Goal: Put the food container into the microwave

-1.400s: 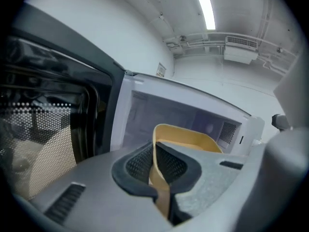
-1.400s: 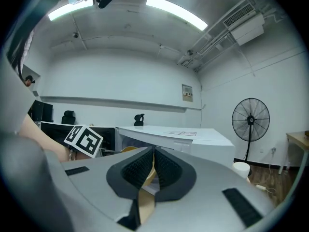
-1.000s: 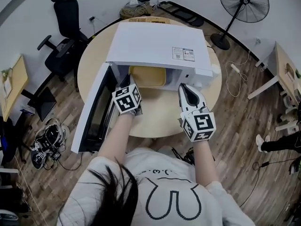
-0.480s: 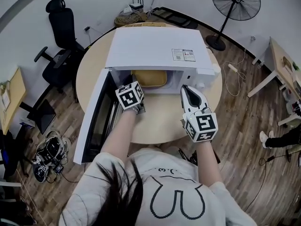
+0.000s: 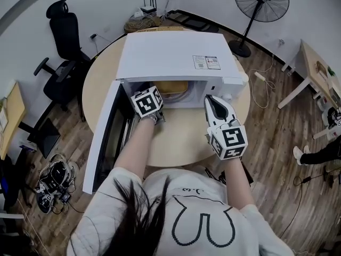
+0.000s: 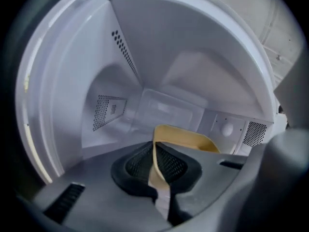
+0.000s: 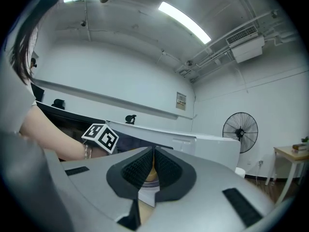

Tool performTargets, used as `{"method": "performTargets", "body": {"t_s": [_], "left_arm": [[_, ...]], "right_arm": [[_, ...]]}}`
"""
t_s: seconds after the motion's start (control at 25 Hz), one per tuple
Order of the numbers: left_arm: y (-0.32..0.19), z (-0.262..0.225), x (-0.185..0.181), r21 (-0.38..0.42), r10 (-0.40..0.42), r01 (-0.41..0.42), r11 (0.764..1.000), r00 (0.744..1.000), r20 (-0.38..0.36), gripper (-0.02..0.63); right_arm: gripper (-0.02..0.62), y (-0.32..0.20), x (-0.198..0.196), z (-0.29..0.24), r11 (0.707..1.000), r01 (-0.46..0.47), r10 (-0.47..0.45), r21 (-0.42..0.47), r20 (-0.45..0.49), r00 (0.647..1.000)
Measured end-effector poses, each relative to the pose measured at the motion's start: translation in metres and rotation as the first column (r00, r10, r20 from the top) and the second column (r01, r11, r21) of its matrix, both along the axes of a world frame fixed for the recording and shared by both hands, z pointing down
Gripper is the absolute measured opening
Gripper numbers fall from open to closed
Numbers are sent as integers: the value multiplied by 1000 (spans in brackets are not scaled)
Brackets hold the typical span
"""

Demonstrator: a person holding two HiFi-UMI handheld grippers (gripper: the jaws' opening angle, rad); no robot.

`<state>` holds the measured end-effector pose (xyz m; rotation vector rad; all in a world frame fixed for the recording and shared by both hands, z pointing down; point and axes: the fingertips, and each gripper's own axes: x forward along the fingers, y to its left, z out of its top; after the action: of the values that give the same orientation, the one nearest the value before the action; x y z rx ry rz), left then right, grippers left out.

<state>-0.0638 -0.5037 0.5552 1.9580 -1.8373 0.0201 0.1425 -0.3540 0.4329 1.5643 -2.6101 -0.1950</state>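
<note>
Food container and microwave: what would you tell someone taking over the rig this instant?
Left gripper: shut on the rim of the container, inside the microwave.
Right gripper: shut, empty, over the table in front of the microwave.
Door: open.
Done: container is in the cavity.
Left to do: release it, withdraw, shut the door.

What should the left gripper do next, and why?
Probably ease the food container down onto the microwave floor. The left gripper is shut on its rim, and the container already sits inside the open cavity, so release seems close.
</note>
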Motion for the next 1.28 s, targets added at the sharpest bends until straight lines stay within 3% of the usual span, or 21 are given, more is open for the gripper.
{"method": "performTargets", "body": {"t_s": [0.24,0.6,0.76,1.28], "left_arm": [[-7,10,-3,-41,-3,3,999,1000,6,20],[-5,9,-3,-1,0,0,1000,998,67,22],[-3,3,-1,18,18,-20,1000,997,81,101],[27,-22,1,-12,5,-4,1000,997,76,103]], "right_arm": [[31,-2,-4,0,1000,7,-7,5,-19,1000],[31,5,-8,-1,1000,11,-11,4,-41,999],[31,10,-9,-7,1000,11,-11,-2,-51,999],[31,24,-9,-45,998,41,-43,-39,-46,998]]}}
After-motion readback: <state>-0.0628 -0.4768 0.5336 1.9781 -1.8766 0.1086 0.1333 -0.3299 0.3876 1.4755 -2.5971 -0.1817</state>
